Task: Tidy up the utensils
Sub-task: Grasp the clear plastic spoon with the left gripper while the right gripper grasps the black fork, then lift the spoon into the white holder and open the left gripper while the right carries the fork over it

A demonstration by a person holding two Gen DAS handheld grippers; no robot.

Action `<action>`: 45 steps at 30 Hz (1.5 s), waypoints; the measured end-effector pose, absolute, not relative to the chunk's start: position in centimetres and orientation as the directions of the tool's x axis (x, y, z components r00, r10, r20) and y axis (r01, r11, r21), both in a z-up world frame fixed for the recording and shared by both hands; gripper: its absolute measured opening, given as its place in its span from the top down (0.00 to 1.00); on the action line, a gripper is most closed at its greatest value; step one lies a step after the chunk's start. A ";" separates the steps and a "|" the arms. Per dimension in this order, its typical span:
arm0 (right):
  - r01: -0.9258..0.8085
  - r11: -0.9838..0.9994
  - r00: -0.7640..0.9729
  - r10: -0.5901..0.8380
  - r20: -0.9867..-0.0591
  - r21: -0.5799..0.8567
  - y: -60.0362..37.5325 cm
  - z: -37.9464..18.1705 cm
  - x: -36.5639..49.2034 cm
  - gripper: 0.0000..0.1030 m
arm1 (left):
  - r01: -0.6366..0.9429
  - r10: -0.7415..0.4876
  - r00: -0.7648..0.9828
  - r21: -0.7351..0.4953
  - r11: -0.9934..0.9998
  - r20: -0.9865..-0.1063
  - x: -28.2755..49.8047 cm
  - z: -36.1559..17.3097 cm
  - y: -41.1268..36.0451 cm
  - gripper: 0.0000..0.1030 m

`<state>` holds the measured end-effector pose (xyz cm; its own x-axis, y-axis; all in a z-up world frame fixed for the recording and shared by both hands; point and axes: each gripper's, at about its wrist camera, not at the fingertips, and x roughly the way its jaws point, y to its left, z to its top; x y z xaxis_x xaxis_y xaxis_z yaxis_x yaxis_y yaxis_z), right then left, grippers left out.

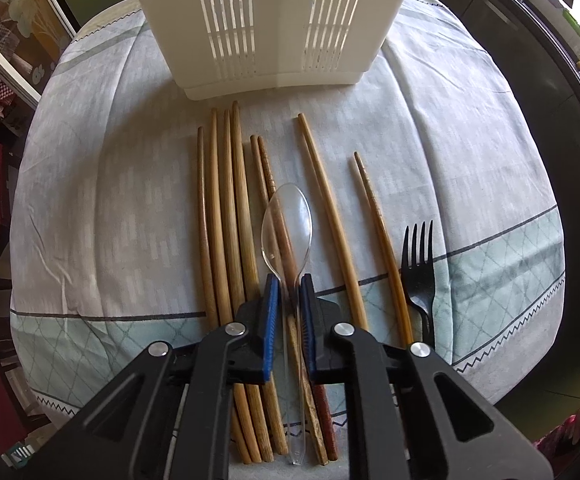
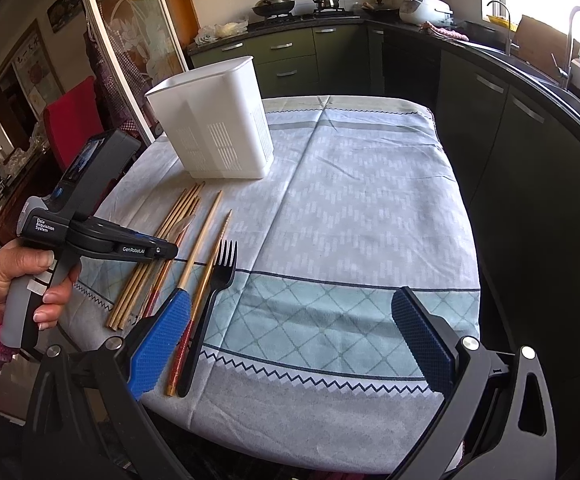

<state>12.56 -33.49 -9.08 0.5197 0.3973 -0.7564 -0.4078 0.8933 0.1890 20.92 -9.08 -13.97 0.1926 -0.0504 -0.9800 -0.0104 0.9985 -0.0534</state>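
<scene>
My left gripper [image 1: 289, 286] is shut on the handle of a clear plastic spoon [image 1: 287, 220], held just above a row of several wooden chopsticks [image 1: 225, 220] on the tablecloth. A black plastic fork [image 1: 420, 264] lies to the right of the chopsticks. A white slotted utensil holder [image 1: 269, 28] stands upright beyond them. In the right wrist view, my right gripper [image 2: 290, 316] is open and empty over the table's near edge, to the right of the fork [image 2: 213, 292] and chopsticks [image 2: 157, 256]. The left gripper [image 2: 165, 250] and holder [image 2: 213, 128] show there too.
The table wears a grey and pale green patterned cloth [image 2: 362, 208]. A red chair [image 2: 73, 120] stands at the far left. Dark kitchen cabinets [image 2: 510, 128] and a counter with a sink run along the right side.
</scene>
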 end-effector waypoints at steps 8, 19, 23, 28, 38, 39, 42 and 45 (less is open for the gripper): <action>-0.426 0.883 0.460 0.400 -0.793 0.199 -31.9 -10.0 13.6 0.04 | -0.003 -0.083 0.224 -0.086 0.996 -0.971 21.0 -13.1 -8.2 0.92; -0.500 0.835 0.203 0.373 -0.905 0.232 -25.3 -12.8 16.3 0.04 | 0.000 -0.158 0.325 -0.168 0.986 -0.932 18.9 -10.3 -6.5 0.92; -0.498 0.836 0.133 0.339 -0.932 0.233 -23.3 -14.0 17.0 0.14 | 0.018 -0.194 0.352 -0.200 0.980 -0.916 17.6 -9.2 -4.8 0.92; -0.480 0.862 0.117 0.249 -0.961 0.165 -22.1 -15.4 17.6 0.58 | 0.040 -0.203 0.394 -0.204 0.978 -0.897 17.7 -8.5 -5.2 0.92; -0.476 0.876 0.116 0.143 -0.983 0.071 -19.1 -17.2 17.6 0.81 | 0.057 -0.244 0.420 -0.243 0.968 -0.874 17.5 -8.1 -3.8 0.92; -0.475 0.877 0.112 0.134 -0.985 0.066 -18.8 -17.5 17.7 0.81 | 0.057 -0.246 0.422 -0.245 0.968 -0.872 17.4 -8.0 -3.7 0.92; -0.478 0.878 0.128 0.119 -0.985 0.043 -18.1 -17.7 17.6 0.87 | 0.059 -0.251 0.428 -0.250 0.966 -0.868 17.2 -7.9 -3.5 0.92; -0.476 0.879 0.158 0.113 -0.981 0.025 -17.2 -17.8 17.5 0.90 | 0.061 -0.254 0.436 -0.253 0.965 -0.863 17.1 -7.6 -3.3 0.92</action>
